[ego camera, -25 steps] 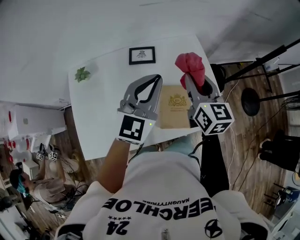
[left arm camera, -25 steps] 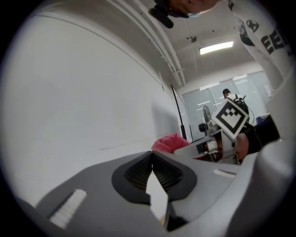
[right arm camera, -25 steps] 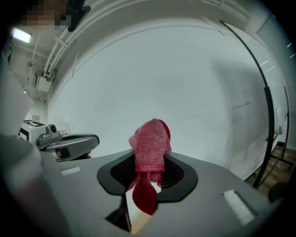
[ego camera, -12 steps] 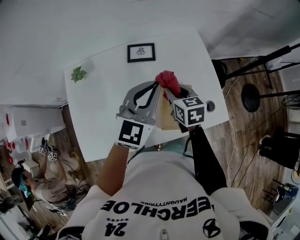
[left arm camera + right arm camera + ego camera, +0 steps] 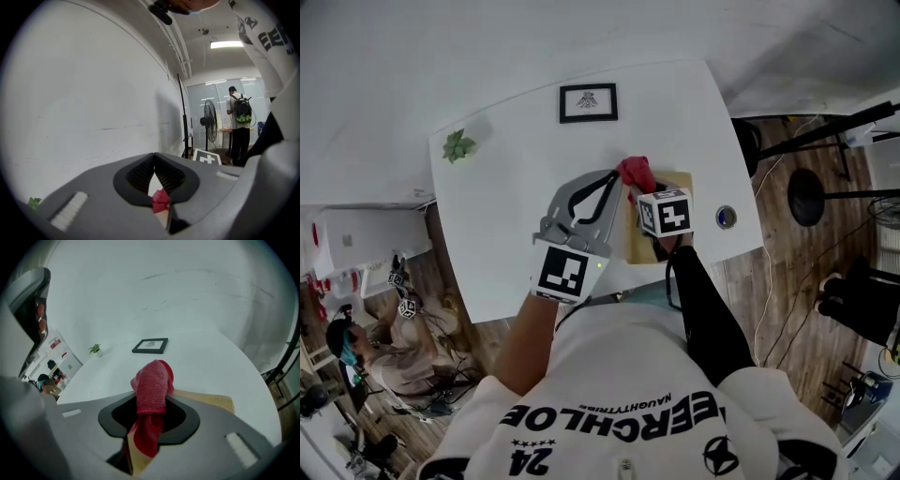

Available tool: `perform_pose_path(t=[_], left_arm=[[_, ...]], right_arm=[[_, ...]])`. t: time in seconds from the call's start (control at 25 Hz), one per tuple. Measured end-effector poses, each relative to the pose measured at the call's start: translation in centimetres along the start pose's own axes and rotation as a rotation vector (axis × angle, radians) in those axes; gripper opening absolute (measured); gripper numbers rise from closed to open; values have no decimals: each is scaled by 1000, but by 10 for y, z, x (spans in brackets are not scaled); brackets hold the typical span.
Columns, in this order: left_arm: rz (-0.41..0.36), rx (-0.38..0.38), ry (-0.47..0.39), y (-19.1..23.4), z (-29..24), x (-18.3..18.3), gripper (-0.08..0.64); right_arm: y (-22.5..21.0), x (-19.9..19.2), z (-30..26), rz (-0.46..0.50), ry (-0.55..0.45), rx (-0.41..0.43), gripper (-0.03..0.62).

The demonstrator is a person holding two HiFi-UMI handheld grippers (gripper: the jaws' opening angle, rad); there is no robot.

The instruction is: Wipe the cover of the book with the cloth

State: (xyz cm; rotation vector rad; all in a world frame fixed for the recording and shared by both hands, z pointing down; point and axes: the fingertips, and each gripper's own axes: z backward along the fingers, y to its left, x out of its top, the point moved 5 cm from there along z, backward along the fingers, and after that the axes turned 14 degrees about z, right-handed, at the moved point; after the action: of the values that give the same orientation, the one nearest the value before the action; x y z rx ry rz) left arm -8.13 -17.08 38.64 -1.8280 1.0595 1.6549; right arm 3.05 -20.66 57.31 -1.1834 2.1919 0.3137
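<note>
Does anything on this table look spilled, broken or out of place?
Nothing stands out. The tan book lies flat on the white table, the red cloth is bunched in the right tool, and the framed picture and small plant sit tidily toward the far side. No spill shows.

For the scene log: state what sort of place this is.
Probably an indoor studio or lab workspace: a white table on wood flooring, black equipment stands beside it, and a standing fan by a glass partition.
</note>
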Motion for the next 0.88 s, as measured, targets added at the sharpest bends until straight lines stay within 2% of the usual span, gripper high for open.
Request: perform_pose_path(t=[0.2,0.4,0.52,0.88], left_arm=[[-22,-1,-18,7,-5,-3,58],[-15,3,0,7,-9,-5,58],[12,-4,-12,6,-13,-5,58],[2,-38,-7,-3,-23,-6,58]], right_arm=[[3,1,-2,55,23,-17,103],[-14,-7,8,59,40,-62,103],[-36,-20,21,31,48,-114,103],[-100,-62,54,-89,78,-277,103]])
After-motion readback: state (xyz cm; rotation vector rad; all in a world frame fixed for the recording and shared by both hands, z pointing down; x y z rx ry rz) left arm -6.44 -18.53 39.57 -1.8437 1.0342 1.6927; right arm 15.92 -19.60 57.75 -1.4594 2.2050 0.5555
